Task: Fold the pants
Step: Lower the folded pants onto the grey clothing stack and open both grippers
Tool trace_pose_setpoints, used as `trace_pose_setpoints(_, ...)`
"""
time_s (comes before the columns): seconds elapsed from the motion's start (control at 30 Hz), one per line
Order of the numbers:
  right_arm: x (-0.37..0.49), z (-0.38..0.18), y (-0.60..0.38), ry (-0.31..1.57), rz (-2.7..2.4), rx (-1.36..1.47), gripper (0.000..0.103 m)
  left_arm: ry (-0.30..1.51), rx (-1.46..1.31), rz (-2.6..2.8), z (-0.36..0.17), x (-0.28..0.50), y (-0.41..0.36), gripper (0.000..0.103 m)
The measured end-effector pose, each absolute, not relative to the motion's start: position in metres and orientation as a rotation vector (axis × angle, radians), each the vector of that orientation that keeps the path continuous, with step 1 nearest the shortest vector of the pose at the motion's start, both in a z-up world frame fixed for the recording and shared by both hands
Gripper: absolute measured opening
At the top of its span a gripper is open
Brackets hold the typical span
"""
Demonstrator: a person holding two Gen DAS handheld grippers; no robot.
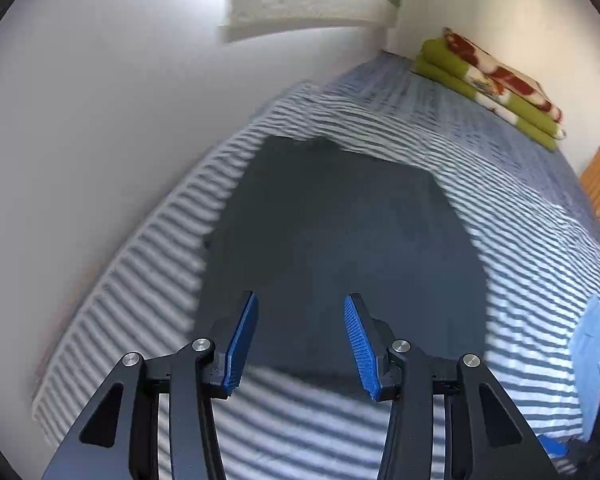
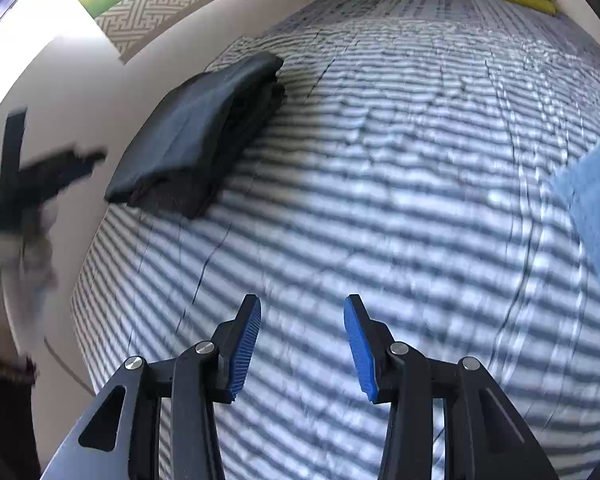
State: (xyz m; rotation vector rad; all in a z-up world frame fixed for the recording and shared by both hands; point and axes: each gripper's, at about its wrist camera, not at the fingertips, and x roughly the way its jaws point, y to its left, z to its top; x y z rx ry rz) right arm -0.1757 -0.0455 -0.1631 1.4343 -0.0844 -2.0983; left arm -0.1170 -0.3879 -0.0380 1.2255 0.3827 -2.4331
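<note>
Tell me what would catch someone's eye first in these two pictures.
First, the dark folded pants, a neat stack on the blue-and-white striped bedspread near the wall. Next, the open blue-padded jaws of the left hand-held gripper, hovering just above the pants, and the right hand-held gripper, over bare bedspread. At the bed's far end lies a folded green blanket with red patches.

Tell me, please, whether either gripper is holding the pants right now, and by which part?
Nothing is held. The left gripper and the right gripper are both open with empty jaws, and the folded dark pants lie free on the striped bedspread.
</note>
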Motion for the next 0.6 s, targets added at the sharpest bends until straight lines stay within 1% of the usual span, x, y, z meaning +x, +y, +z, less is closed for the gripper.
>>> trace_pose_setpoints(0.07,-0.166,-0.155,-0.046,-0.052,-2.126,1.403,0.040,0.401,1.247,-2.443,-0.042,-0.135,-0.380,0.049)
trace_pose_setpoints(0.13,-0.158,-0.147,-0.047,-0.025,-2.143,1.374,0.040,0.402,1.301,-2.436,-0.059,-0.152,-0.368,0.049)
trace_pose_setpoints(0.17,-0.155,-0.144,-0.047,-0.009,-2.153,1.359,0.040,0.380,1.387,-2.394,-0.078,-0.161,-0.362,0.049)
trace_pose_setpoints(0.23,-0.152,-0.139,-0.048,0.011,-2.161,1.336,0.040,0.407,1.487,-2.314,-0.107,-0.163,-0.358,0.050)
trace_pose_setpoints(0.27,-0.151,-0.137,-0.048,0.021,-2.168,1.330,0.040,0.436,1.518,-2.295,-0.125,-0.158,-0.357,0.052)
trace_pose_setpoints(0.3,-0.148,-0.135,-0.048,0.045,-2.183,1.323,0.040,0.461,1.502,-2.303,-0.129,-0.152,-0.358,0.054)
trace_pose_setpoints(0.47,-0.145,-0.135,-0.051,0.084,-2.201,1.330,0.040,0.491,1.529,-2.265,-0.138,-0.129,-0.361,0.054)
trace_pose_setpoints(0.53,-0.143,-0.131,-0.053,0.092,-2.208,1.326,0.040,0.469,1.509,-2.257,-0.131,-0.115,-0.358,0.051)
trace_pose_setpoints(0.6,-0.138,-0.124,-0.056,0.116,-2.216,1.306,0.040,0.434,1.460,-2.292,-0.115,-0.097,-0.350,0.051)
